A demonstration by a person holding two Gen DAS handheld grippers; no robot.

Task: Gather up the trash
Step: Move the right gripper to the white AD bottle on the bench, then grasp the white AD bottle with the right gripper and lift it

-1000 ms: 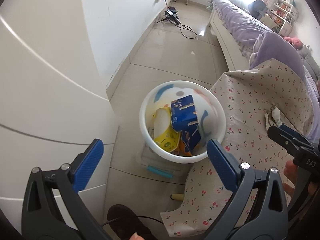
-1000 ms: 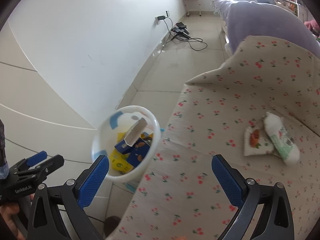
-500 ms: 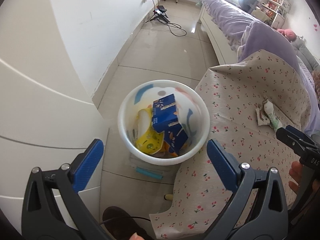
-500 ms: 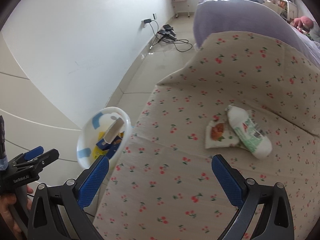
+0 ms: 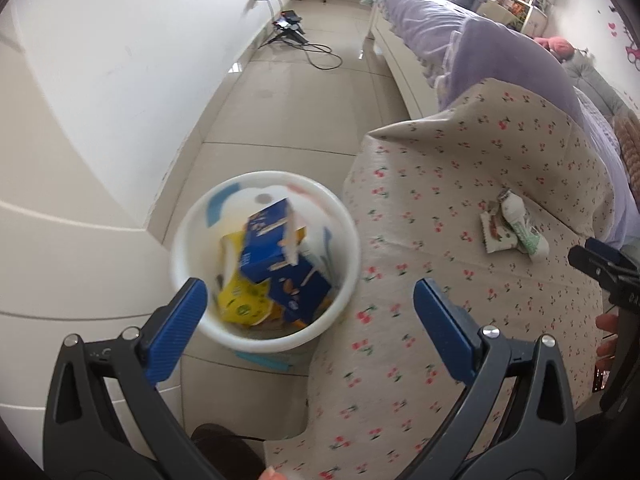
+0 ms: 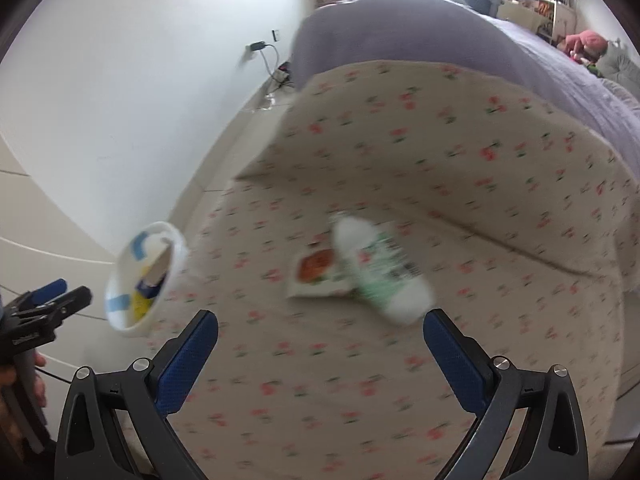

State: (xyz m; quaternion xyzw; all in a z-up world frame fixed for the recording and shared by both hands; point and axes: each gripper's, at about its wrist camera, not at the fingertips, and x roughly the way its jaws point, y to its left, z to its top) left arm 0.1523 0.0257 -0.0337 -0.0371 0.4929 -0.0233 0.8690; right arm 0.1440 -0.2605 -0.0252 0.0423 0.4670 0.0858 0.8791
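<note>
1. The trash we go for is the white bottle [image 6: 382, 276] with a green label, lying on its side on the cherry-print cloth [image 6: 460, 160], and touching it, a flat snack packet [image 6: 316, 274] whose edge seems tucked under the bottle's side.
2. In the right wrist view the bottle's long axis runs from upper left to lower right. The narrower end points up and away; the broad base points toward our right tong.
3. The right gripper [image 6: 320, 352] hangs above the cloth just short of the bottle, tongs wide apart and empty. The view is blurred, so we cannot read the label.
4. To take it well, we judge we should close across the short width at mid-label, pads square to the long axis. A grip along the length would likely let it roll or squirt out.
5. We would come low enough to clear the packet, or pinch both together if the packet is caught under.
6. The left gripper [image 5: 310, 324] is also spread apart and empty, above the white bin [image 5: 266, 262] on the floor just beside the cloth's edge.
7. The bin already holds blue cartons [image 5: 280, 264] and a yellow wrapper [image 5: 240, 300], with room left on top.
</note>
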